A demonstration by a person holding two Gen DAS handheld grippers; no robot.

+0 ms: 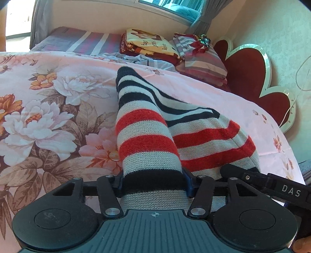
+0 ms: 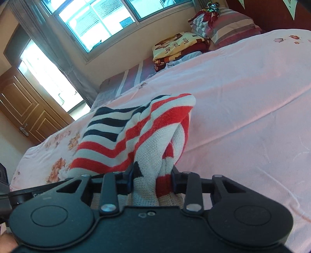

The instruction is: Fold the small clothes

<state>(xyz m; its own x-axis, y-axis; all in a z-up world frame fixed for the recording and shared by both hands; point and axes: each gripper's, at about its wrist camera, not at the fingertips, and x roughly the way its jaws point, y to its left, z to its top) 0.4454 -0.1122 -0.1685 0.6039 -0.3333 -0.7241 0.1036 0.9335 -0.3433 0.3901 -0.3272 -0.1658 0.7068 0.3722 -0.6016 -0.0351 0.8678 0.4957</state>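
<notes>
A small knitted garment with red, white and navy stripes [image 1: 147,128] lies bunched on the pink floral bedsheet [image 1: 48,116]. My left gripper [image 1: 153,184] is shut on its near edge, which drapes up between the fingers. The garment also shows in the right wrist view [image 2: 136,132], where my right gripper [image 2: 152,179] is shut on another bunched part of it. The right gripper's body [image 1: 272,184] shows at the right edge of the left wrist view, close beside the left one.
Folded blankets [image 1: 147,44] and striped pillows [image 1: 202,62] lie at the head of the bed, by a red heart-shaped headboard [image 1: 250,70]. A window [image 2: 108,17] and a wooden door [image 2: 23,111] are beyond the bed. Bare pink sheet [image 2: 243,97] stretches to the right.
</notes>
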